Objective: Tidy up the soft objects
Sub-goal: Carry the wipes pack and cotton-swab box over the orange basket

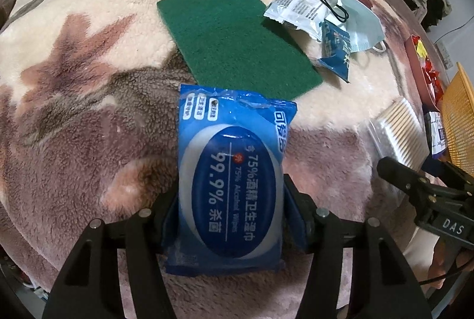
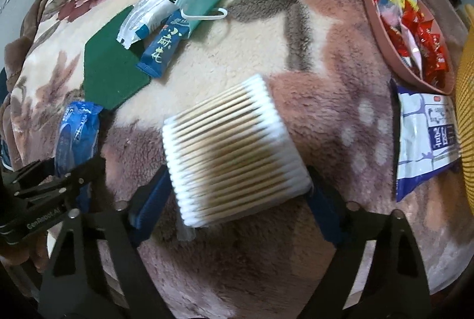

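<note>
Left wrist view. The left gripper (image 1: pixel 231 215) pinches a blue wet-wipes pack (image 1: pixel 231 179) across its short width, both jaws against its long sides; the pack sits near the front edge of the floral fleece blanket (image 1: pixel 74 81). Beyond it lies a green scouring pad (image 1: pixel 237 37); toward the blanket's far right edge are a face mask (image 1: pixel 358 13), a white sachet (image 1: pixel 296 6) and a small blue sachet (image 1: pixel 336 52). The pack appears soft, light and glossy, so it probably slips; a mid-body grip over the flat label is judged safest.

Right wrist view. The right gripper (image 2: pixel 237 191) has its jaws pressed on a clear bag of cotton swabs (image 2: pixel 234 150), one jaw at each row of tips, near the blanket's middle. The bundle is judged light and stiff along the sticks, loose across them. At the right edge sit a pink snack tray (image 2: pixel 382 31), a white-blue packet (image 2: pixel 426 138) and a yellow basket (image 2: pixel 465 117)
</note>
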### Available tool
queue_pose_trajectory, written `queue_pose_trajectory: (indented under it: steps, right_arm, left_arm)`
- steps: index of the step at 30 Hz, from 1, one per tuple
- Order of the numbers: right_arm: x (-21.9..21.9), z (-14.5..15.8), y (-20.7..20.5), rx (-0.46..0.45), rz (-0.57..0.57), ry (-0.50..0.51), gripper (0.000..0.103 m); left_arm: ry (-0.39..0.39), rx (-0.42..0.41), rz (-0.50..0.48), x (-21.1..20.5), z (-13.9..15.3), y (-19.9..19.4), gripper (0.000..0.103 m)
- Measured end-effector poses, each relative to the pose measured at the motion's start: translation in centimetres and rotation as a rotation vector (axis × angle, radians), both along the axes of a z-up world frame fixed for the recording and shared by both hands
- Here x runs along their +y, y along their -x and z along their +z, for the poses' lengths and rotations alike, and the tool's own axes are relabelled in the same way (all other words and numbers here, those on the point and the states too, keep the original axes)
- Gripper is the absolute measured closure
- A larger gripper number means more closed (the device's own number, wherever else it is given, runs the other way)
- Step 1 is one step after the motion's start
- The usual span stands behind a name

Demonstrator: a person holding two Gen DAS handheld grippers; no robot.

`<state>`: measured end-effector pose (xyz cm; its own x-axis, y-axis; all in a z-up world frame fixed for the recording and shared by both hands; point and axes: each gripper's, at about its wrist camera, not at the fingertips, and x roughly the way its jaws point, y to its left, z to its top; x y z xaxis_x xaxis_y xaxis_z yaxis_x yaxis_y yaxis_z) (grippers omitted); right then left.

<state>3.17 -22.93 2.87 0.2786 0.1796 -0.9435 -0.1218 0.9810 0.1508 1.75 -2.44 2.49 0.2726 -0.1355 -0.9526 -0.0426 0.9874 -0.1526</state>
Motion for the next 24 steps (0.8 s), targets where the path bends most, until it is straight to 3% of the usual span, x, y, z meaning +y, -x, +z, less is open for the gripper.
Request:
queue_pose_trajectory:
  steps: [6, 24]
  right_arm:
    - [-0.4, 0.9, 0.9, -0.034, 0.006, 0.015, 0.026]
    - [-2.3, 5.2, 3.4, -0.105, -0.010, -0.010, 0.026]
  left_arm:
    - [-0.023, -0.008, -0.012, -0.2, 0.7, 0.9, 0.052]
    - [-0.026, -0.067, -0.046, -1.2, 4.9, 1.1, 0.052]
